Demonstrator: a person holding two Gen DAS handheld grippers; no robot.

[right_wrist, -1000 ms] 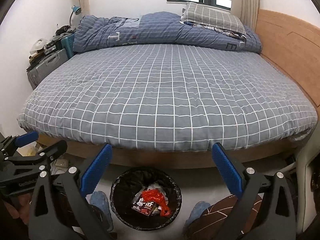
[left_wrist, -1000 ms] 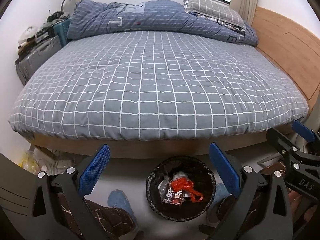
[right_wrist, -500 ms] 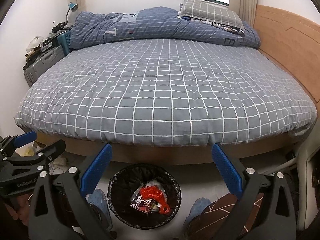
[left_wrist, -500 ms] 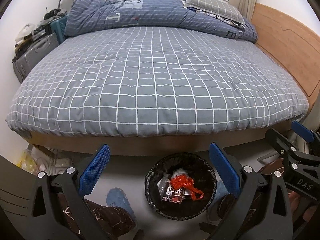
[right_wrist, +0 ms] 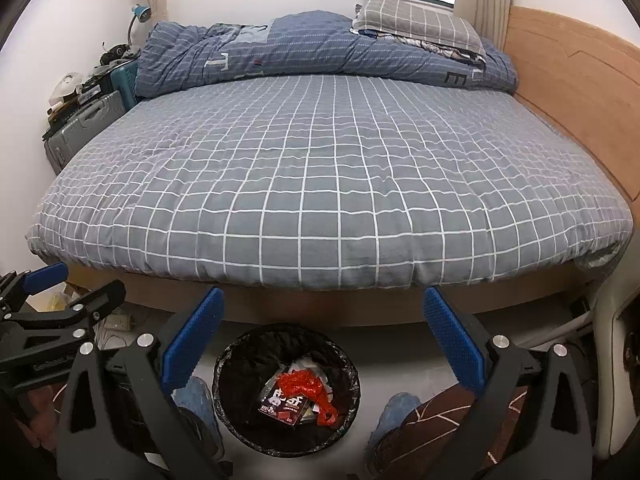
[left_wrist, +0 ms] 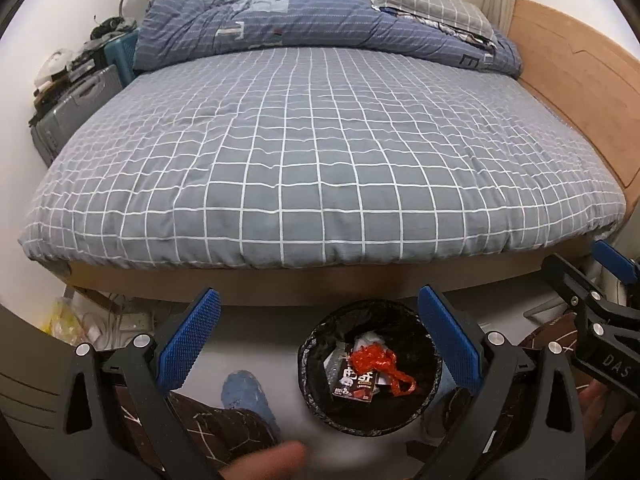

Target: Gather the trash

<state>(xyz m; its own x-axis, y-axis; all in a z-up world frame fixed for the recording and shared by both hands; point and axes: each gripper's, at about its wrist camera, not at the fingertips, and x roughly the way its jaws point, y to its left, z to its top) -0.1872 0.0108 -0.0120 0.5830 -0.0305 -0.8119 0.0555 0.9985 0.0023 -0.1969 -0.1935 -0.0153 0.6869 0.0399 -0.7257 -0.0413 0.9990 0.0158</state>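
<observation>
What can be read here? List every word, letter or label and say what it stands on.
"DAS": on the body of the right tongs; the frame edge cuts off any further letters.
"E" and "T": large single letters on the blue duvet.
Large white characters on the dark snack packet in the bin: too blurred to read.
Small print on the body of the left tongs: too small to read.
</observation>
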